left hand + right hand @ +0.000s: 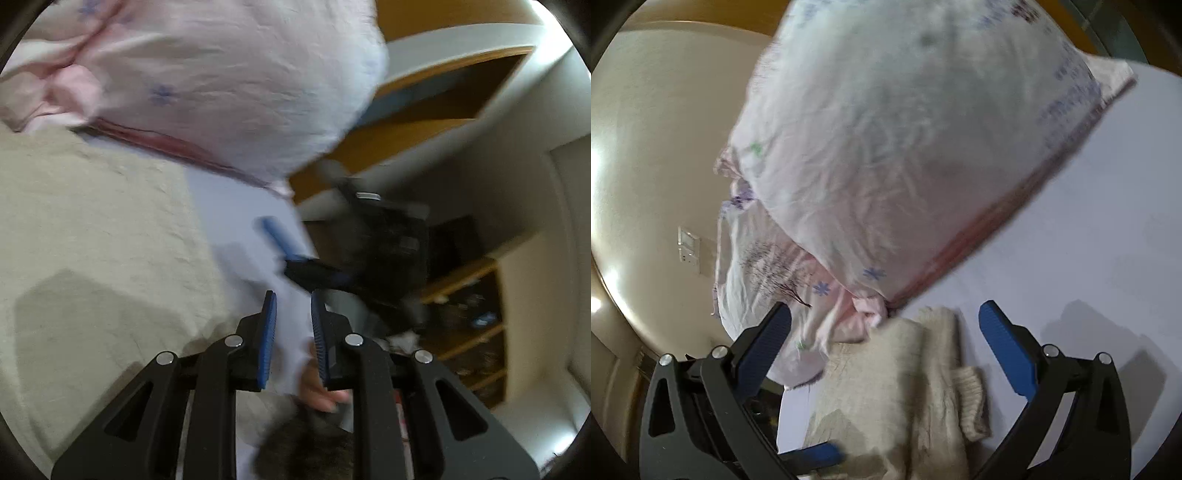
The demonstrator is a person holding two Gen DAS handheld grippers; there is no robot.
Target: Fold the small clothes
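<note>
A beige knitted garment (pixel 92 229) lies flat on the white table (pixel 229 206); the right wrist view shows it (pixel 897 387) with a ribbed cuff between my right fingers. My left gripper (pixel 293 306) hovers over the table's edge beside the garment, jaws a narrow gap apart and nothing between them. My right gripper (pixel 886 314) is wide open above the garment and also shows in the left wrist view (pixel 280 240). A pale pink bundle of clothes (pixel 229 81) with blue flower prints sits behind the garment, seen too in the right wrist view (pixel 905 147).
The table edge runs close to my left gripper. Past it stand wooden shelves (pixel 461 302) with clutter and a wooden cabinet (pixel 424 103). A cream wall with a switch plate (pixel 689 245) shows in the right wrist view. The frames are motion-blurred.
</note>
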